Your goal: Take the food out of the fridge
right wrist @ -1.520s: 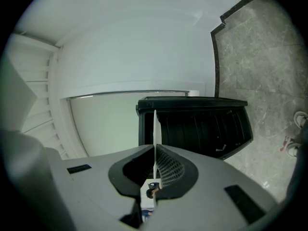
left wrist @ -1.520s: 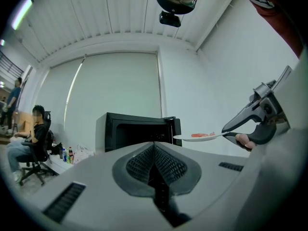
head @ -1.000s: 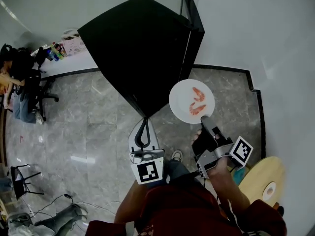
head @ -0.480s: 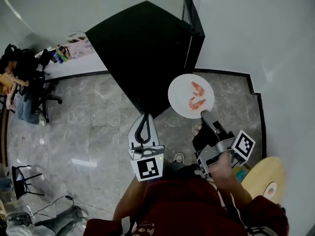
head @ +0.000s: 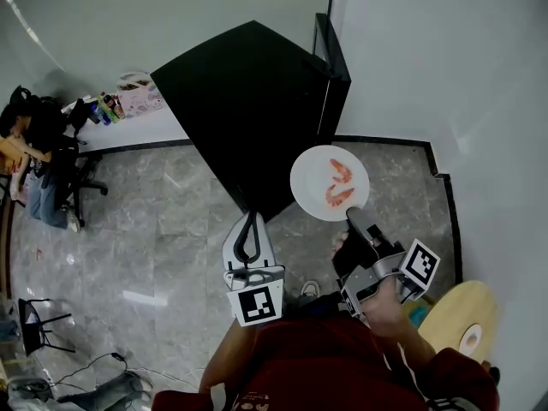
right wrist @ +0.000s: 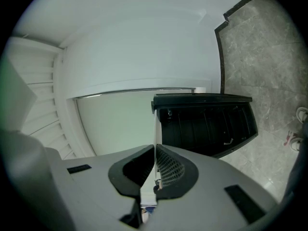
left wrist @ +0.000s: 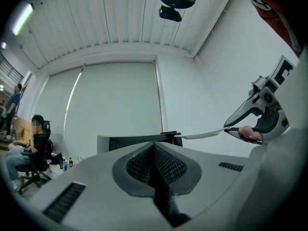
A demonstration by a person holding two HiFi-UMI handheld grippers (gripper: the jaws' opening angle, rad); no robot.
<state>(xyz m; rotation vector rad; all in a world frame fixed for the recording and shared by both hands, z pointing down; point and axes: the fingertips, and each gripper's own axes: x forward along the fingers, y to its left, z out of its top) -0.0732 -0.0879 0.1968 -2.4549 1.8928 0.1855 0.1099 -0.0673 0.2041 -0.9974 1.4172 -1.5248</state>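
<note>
The right gripper (head: pixel 355 217) was clamped on the near rim of a white plate (head: pixel 330 182), its jaws nearly together with only the thin edge between them; in the right gripper view the plate showed edge-on, standing up out of the pads. Two shrimps (head: pixel 338 184) lay loose on the plate, one toward its far edge and one nearer the middle. The plate hung in the air, clear of the black fridge (head: pixel 248 101), just off the fridge's near right corner and above the stone floor (head: pixel 154 221). The left gripper (head: pixel 247 229) was closed with nothing between its jaws and hovered level beside the right one, well apart from the plate.

The plate looked stiff and light, but probably breakable and smooth, so a pinch at one rim alone would leave it apt to tip or slip if the wrist rolled. The shrimps were unsecured and likely slick; any tilt could slide them toward an edge. Holding it level by the rim, as here, seemed the sensible grip, with the pads well in past the lip. The food seemed to be out of the fridge already; a round wooden table (head: pixel 458 315) stood near on the right as a likely place to set it down.
</note>
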